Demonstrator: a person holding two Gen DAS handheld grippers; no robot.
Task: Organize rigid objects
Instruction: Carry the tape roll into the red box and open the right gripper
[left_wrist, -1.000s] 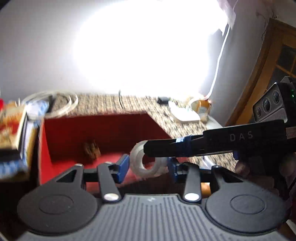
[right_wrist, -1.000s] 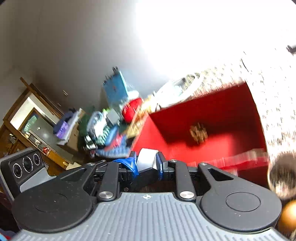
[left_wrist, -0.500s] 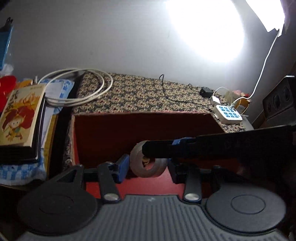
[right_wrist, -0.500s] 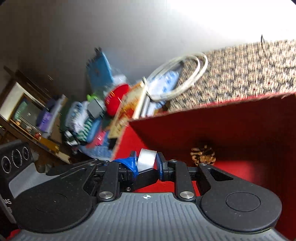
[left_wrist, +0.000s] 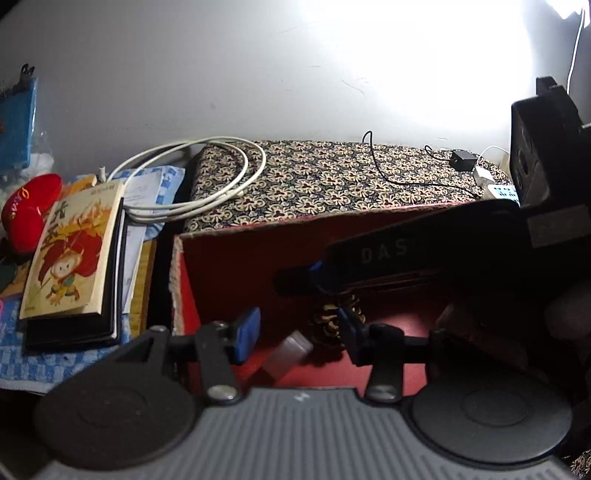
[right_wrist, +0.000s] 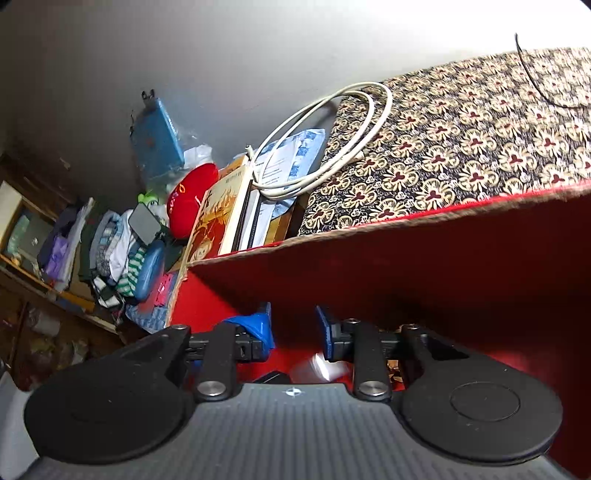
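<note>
The left gripper (left_wrist: 297, 334) has blue finger pads, black arms and silver screws. Its base is ribbed grey. The right gripper (right_wrist: 293, 328) looks alike.

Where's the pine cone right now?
In the left wrist view the pine cone sits on the red box floor, centre frame, partly hidden behind the left gripper's right finger, beside a small whitish object.

Both wrist views look steeply down, close, into the red box (left_wrist: 258, 251).

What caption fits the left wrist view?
Open left gripper over the red box, tape roll and pine cone on its floor.
</note>
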